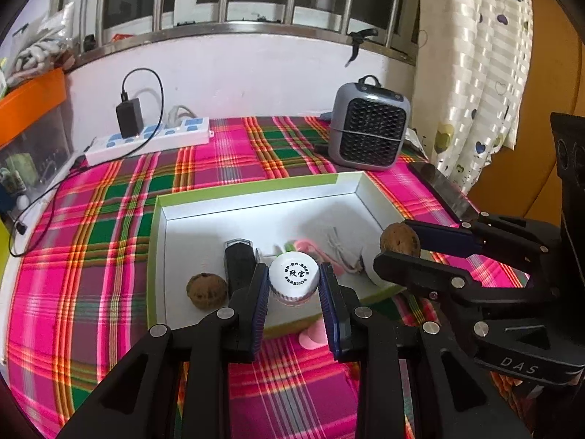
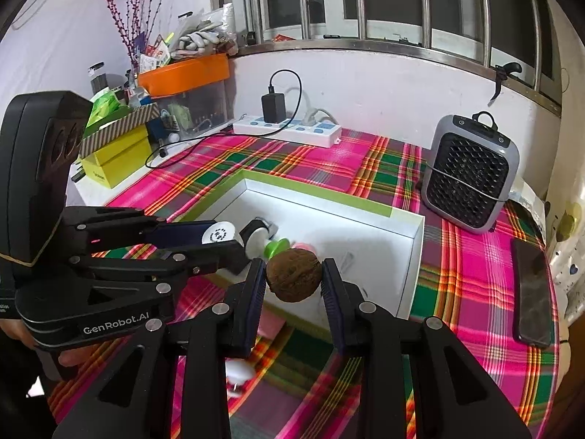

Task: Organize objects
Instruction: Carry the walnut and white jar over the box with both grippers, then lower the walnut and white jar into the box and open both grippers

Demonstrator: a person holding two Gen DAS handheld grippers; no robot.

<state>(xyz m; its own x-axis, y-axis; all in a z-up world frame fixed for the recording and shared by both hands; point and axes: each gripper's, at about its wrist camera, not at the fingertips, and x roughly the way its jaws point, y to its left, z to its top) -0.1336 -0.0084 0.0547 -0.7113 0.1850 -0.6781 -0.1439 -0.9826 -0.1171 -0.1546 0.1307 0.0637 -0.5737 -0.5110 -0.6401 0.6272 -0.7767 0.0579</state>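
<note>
A white box with a green rim (image 1: 256, 188) lies open on the plaid cloth; it also shows in the right wrist view (image 2: 402, 216). My left gripper (image 1: 294, 281) is shut on a small white-capped bottle (image 1: 293, 274), held over the box's near part. My right gripper (image 2: 294, 276) is shut on a brown walnut (image 2: 294, 274), held above the box's near edge; the walnut also shows in the left wrist view (image 1: 399, 239). Inside the box lie a second walnut (image 1: 204, 291), a black lighter-like object (image 1: 239, 259), a white cable (image 1: 343, 252) and pink and green items (image 1: 307, 247).
A grey fan heater (image 1: 369, 128) stands behind the box on the right. A white power strip with a black charger (image 1: 150, 135) lies by the wall. A dark phone (image 2: 532, 289) lies at the table's right edge. A pink item (image 1: 312, 334) lies before the box. Cluttered boxes (image 2: 117, 153) stand left.
</note>
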